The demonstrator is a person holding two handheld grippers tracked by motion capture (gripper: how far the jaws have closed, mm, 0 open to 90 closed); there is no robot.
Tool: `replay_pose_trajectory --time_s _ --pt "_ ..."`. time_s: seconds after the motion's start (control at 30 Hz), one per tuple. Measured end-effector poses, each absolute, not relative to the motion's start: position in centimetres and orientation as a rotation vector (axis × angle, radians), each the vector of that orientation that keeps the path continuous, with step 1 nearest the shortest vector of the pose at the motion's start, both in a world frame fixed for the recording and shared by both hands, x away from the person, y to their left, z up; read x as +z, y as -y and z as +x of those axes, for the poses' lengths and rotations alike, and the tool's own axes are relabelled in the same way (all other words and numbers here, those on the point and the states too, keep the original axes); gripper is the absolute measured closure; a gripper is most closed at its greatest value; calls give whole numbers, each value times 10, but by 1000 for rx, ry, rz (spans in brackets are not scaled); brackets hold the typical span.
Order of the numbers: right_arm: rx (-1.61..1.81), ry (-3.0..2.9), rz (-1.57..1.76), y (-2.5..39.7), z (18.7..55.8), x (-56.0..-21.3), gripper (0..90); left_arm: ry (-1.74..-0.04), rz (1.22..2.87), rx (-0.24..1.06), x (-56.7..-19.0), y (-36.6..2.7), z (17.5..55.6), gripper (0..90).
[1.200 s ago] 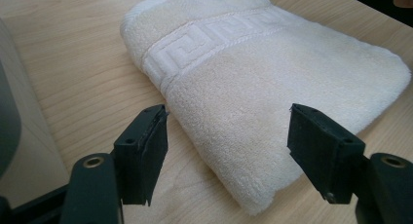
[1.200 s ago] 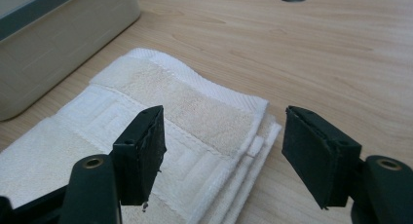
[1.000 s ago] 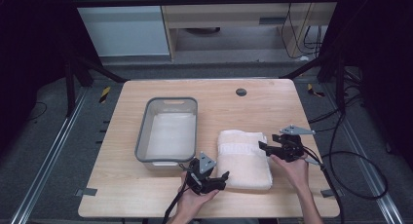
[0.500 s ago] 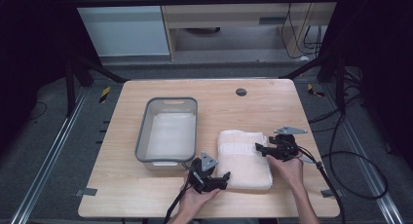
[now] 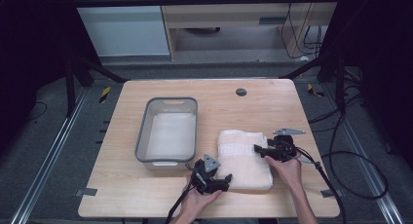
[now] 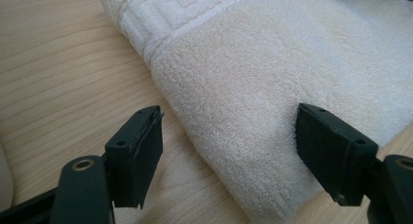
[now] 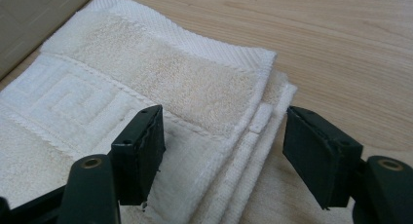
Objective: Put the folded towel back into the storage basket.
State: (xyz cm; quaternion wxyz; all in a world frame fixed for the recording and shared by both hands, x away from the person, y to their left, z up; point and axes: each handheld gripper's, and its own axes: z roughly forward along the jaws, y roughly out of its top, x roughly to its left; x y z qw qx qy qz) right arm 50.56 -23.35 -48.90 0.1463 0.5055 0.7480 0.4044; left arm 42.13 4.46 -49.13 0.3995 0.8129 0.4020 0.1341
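A folded white towel [image 5: 244,158] is laid flat on the wooden surface [image 5: 272,107], in the near right part of it as seen in the high view. A woven band with a key pattern is seen across the towel's far portion. A grey rectangular tub [image 5: 167,130] is placed just beside the towel on its left; whether the two touch cannot be told.

The left gripper [image 5: 217,179] is held in the person's left hand [image 5: 197,203] at the towel's near left corner. In the left gripper view, its jaws are spread wide apart, with the folded corner of the towel [image 6: 272,87] seen between them; one jaw is positioned over bare wood and the other at the towel's near edge. Nothing is clamped.

The right gripper [image 5: 260,150] is held in the person's right hand [image 5: 287,169] at the towel's right side, pointed left over the cloth. In the right gripper view, its jaws are likewise held wide apart, above the stacked layers at the towel's [image 7: 160,87] far right corner. One jaw is located over the patterned band, the other over the surface just beyond the layered edge. No cloth is gripped.

A small dark round fitting [image 5: 241,92] is set in the surface near its far edge.
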Motion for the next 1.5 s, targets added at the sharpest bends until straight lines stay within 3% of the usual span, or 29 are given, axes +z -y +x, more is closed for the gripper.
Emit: replay_pose_trajectory --time_s 0.9,1.37,1.43,1.5 --pt "1193 -2181 1577 232 511 -500 338 -1064 2048 203 -500 -41 430 276" --pt "1237 -2216 1616 232 512 -500 506 -1046 2032 129 -501 -42 431 391" --pt "1253 -2223 1600 231 511 -499 597 -1043 2030 106 -501 -43 432 438" --pt "1257 -2223 1599 231 510 -498 611 -1041 2027 91 -501 -43 432 445"
